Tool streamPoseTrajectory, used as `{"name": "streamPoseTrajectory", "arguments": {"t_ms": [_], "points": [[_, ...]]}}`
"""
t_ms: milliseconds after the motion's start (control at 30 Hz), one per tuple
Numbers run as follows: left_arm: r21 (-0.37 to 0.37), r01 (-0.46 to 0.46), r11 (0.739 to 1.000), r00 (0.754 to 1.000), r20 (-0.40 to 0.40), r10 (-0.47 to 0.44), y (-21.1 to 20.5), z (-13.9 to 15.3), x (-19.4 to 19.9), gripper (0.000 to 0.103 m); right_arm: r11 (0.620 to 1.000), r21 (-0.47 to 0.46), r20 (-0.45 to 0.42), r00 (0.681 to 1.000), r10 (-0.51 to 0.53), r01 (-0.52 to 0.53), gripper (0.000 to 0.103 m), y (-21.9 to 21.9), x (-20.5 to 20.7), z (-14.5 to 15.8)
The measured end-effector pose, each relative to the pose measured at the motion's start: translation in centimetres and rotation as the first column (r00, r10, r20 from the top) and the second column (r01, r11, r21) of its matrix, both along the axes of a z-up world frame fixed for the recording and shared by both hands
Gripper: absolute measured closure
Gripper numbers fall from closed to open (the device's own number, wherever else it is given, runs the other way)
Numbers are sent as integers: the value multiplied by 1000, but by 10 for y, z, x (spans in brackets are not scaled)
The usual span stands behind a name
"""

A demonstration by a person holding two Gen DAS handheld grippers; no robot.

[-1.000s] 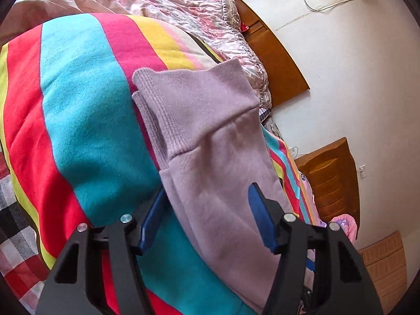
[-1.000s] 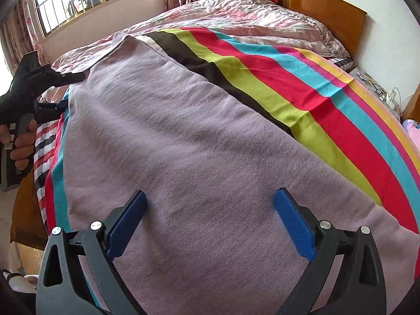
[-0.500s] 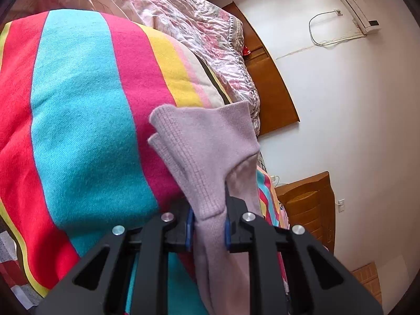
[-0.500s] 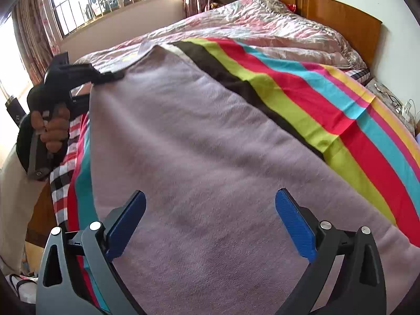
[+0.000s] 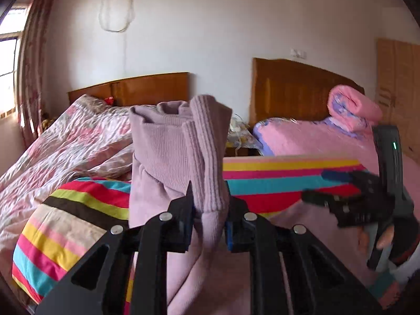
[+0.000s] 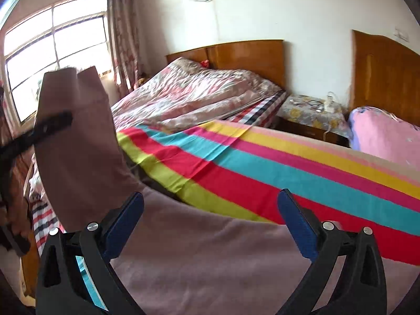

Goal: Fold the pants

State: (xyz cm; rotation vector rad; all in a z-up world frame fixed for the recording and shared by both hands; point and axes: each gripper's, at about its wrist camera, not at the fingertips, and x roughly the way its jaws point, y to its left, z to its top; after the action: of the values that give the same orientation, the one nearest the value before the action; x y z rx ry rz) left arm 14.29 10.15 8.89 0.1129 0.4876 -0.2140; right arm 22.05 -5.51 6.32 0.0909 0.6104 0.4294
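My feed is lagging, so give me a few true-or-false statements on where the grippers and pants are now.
1. The left gripper is shut on the mauve knit pants. True.
2. The right gripper also clamps the pants. False: it is open, above the fabric.
3. The ribbed cuffs are lifted off the striped blanket. True.
4. The pants lie on the pink bed. False: they lie on the striped blanket.

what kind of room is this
A home bedroom, most likely. Two beds with wooden headboards stand side by side with a nightstand between them, a floral quilt lies on the far bed, and a curtained window lets in daylight.
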Motion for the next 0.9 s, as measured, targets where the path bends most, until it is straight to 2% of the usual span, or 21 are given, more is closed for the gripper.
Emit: {"name": "streamPoseTrajectory", "arguments": {"t_ms": [33, 67, 100, 133, 200, 233, 267, 300, 367, 433, 467, 500, 533, 600, 633, 667, 767, 833, 900], "points": [[66, 108, 992, 994, -40, -106, -35, -19, -8, 79, 997, 16, 8, 997, -74, 74, 5, -28, -1, 5], [123, 221, 967, 973, -96, -210, -65, -40, -16, 75, 989, 23, 8, 990, -144, 144, 4, -54, -2, 8], [171, 319, 932, 943, -156, -294, -89, -63, -26, 73, 979, 24, -2, 979, -204, 204, 4, -78, -4, 8], [215, 389, 896, 914, -209, -347, -106, -84, -35, 67, 968, 22, -18, 969, -248, 248, 4, -97, -7, 7], [279, 463, 842, 880, -258, -398, -121, -111, -53, 57, 955, 32, -57, 955, -292, 294, 4, -126, -15, -2], [286, 473, 833, 876, -254, -410, -118, -115, -59, 51, 955, 38, -86, 953, -290, 294, 4, -134, -19, -8], [276, 469, 839, 879, -243, -411, -110, -113, -62, 41, 958, 40, -109, 954, -279, 284, 4, -137, -25, -16], [255, 451, 856, 888, -223, -401, -97, -108, -61, 36, 963, 37, -132, 956, -261, 268, 4, -136, -29, -25], [194, 377, 906, 922, -171, -347, -64, -91, -56, 22, 974, 33, -187, 959, -213, 223, 4, -128, -40, -45], [116, 277, 954, 954, -148, -260, -24, -77, -50, 18, 983, 48, -234, 959, -160, 176, 5, -114, -56, -62], [85, 219, 972, 968, -143, -205, -6, -72, -47, 17, 987, 63, -253, 959, -130, 150, 9, -104, -63, -68], [68, 154, 986, 979, -142, -143, 10, -68, -44, 17, 989, 82, -270, 958, -94, 120, 11, -95, -69, -73], [63, 92, 994, 986, -147, -82, 24, -69, -41, 17, 992, 98, -280, 958, -54, 85, 18, -84, -79, -77], [57, 9, 998, 986, -164, 0, 45, -74, -38, 18, 994, 113, -281, 959, 41, -10, 26, -62, -93, -78], [48, -2, 999, 984, -176, 11, 52, -76, -38, 19, 992, 112, -272, 958, 88, -59, 31, -51, -101, -76], [40, 3, 999, 982, -190, 4, 55, -79, -37, 19, 987, 117, -260, 956, 135, -108, 37, -42, -109, -73], [66, 71, 995, 970, -237, -53, 47, -93, -45, 19, 956, 174, -241, 931, 272, -235, 45, -21, -127, -64], [102, 122, 987, 957, -277, -90, 37, -109, -51, 19, 932, 229, -276, 900, 338, -280, 45, -12, -130, -69], [118, 141, 983, 943, -318, -97, 30, -128, -57, 19, 931, 228, -312, 884, 347, -285, 45, -5, -132, -80]]}}
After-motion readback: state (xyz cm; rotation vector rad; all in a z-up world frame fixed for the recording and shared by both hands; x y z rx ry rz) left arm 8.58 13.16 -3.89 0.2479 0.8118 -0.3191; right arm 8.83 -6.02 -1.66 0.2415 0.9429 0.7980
